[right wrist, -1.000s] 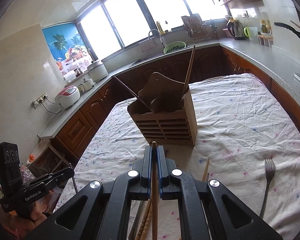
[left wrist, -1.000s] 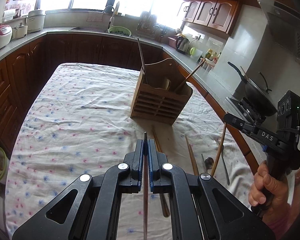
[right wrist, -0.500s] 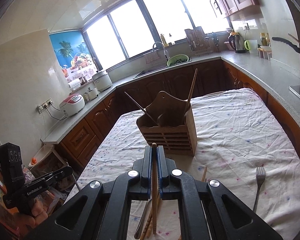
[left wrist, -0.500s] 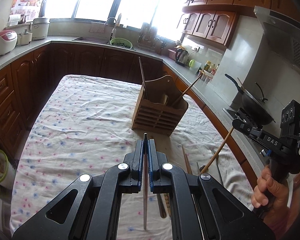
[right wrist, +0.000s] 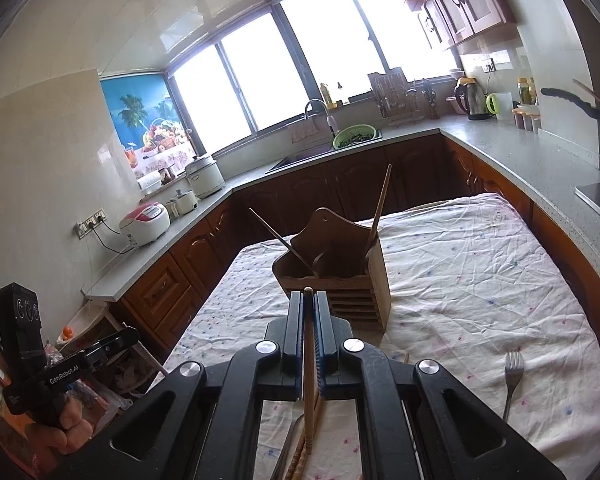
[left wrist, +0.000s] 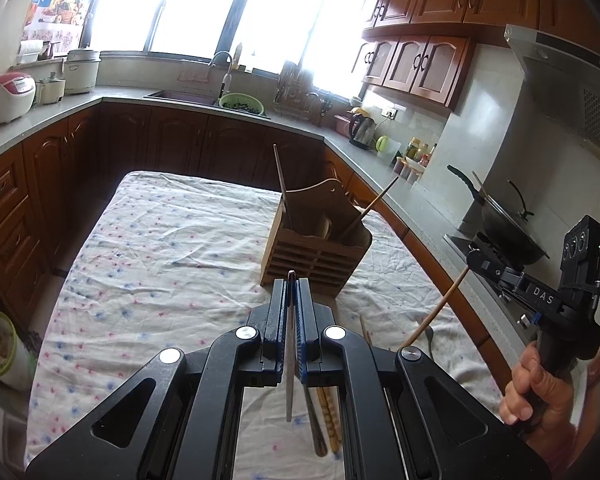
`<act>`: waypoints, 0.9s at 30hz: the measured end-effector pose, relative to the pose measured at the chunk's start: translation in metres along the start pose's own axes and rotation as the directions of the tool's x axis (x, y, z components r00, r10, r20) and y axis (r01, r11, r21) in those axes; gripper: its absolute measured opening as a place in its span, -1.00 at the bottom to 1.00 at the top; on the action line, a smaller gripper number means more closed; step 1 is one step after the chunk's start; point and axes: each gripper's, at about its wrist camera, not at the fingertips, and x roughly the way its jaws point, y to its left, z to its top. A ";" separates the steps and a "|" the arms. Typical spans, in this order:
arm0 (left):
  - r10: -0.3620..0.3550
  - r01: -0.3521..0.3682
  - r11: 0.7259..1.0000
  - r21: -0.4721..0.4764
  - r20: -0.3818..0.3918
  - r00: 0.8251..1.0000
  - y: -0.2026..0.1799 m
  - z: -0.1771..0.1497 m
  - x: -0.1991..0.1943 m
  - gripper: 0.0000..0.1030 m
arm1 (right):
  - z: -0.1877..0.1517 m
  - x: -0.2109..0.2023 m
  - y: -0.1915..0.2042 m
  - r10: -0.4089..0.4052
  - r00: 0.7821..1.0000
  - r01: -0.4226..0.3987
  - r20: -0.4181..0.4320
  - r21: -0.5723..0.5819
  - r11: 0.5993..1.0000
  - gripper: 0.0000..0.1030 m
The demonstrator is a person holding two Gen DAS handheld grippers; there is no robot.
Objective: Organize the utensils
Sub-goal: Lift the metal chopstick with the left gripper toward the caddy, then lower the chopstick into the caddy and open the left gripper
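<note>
Your left gripper [left wrist: 291, 286] was clamped on a thin dark chopstick [left wrist: 289, 376], your right gripper [right wrist: 308, 300] on a pale wooden chopstick [right wrist: 309, 364], both sticks pointing lengthwise at the slatted wooden utensil holder [left wrist: 316, 248] mid-table [left wrist: 160, 264], straight ahead, about equally near.

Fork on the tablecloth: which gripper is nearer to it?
Right. The right gripper is above the cloth, with the fork lying just to its right. The left gripper is off on the right gripper's other side, farther from the fork.
</note>
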 end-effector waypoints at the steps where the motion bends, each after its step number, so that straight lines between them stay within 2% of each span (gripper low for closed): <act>1: -0.001 0.001 1.000 0.000 0.002 1.000 0.000 0.001 0.001 -0.93 | 0.001 0.000 -0.001 -0.001 1.000 0.001 0.002 0.001 1.000 -0.91; 12: -0.011 0.011 1.000 0.009 0.053 0.999 -0.007 0.035 0.010 -0.93 | 0.021 0.004 -0.011 -0.009 0.999 0.007 0.052 0.023 1.000 -0.91; 20: -0.019 0.017 1.000 0.014 0.145 0.989 -0.014 0.086 0.024 -0.93 | 0.065 0.011 -0.016 -0.027 0.989 0.024 0.146 0.020 1.000 -0.91; 27: -0.013 0.009 1.000 0.019 0.241 0.971 -0.021 0.138 0.040 -0.93 | 0.110 0.021 -0.021 -0.052 0.966 0.045 0.253 0.035 0.998 -0.91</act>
